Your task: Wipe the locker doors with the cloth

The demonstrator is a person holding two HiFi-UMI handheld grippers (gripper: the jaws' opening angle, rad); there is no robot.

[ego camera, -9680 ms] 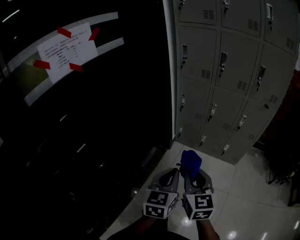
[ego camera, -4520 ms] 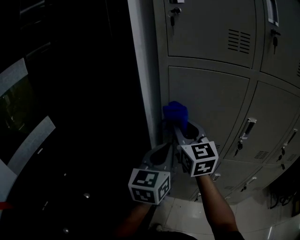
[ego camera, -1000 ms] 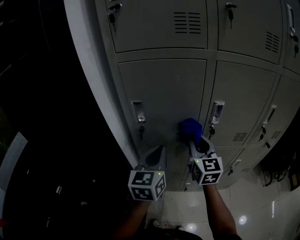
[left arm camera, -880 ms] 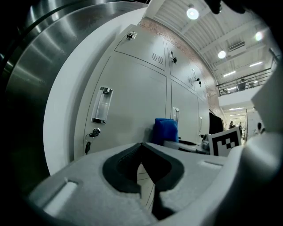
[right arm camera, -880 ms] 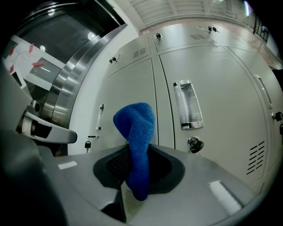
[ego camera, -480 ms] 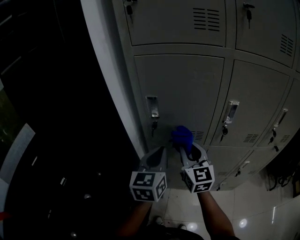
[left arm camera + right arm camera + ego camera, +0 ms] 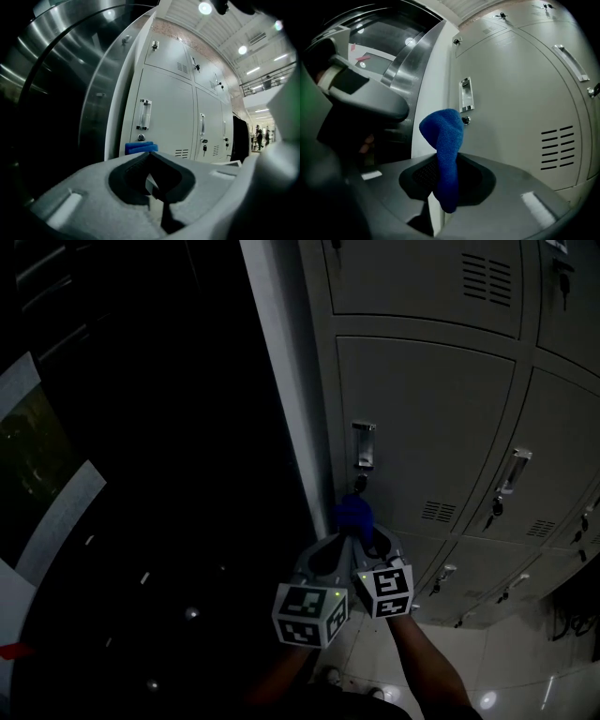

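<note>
Sweeping blue cloth (image 7: 354, 513), clenched in right gripper (image 7: 364, 538), leftward to below latch (image 7: 363, 444); locker door (image 7: 441, 418) width likely covered; left gripper (image 7: 324, 555) closed, empty.

- Left gripper (image 7: 330, 547): pale grey moulded shell, with dark ribbed lining inside the jaw hollow.
- Right gripper (image 7: 364, 538): same grey shell and dark lining.
- Left cube (image 7: 310, 613): white, black square markers, small green light.
- Right cube (image 7: 383, 590): white, black square markers.

Head view steeply down, gripper views close — lockers (image 7: 422, 418) shared
</note>
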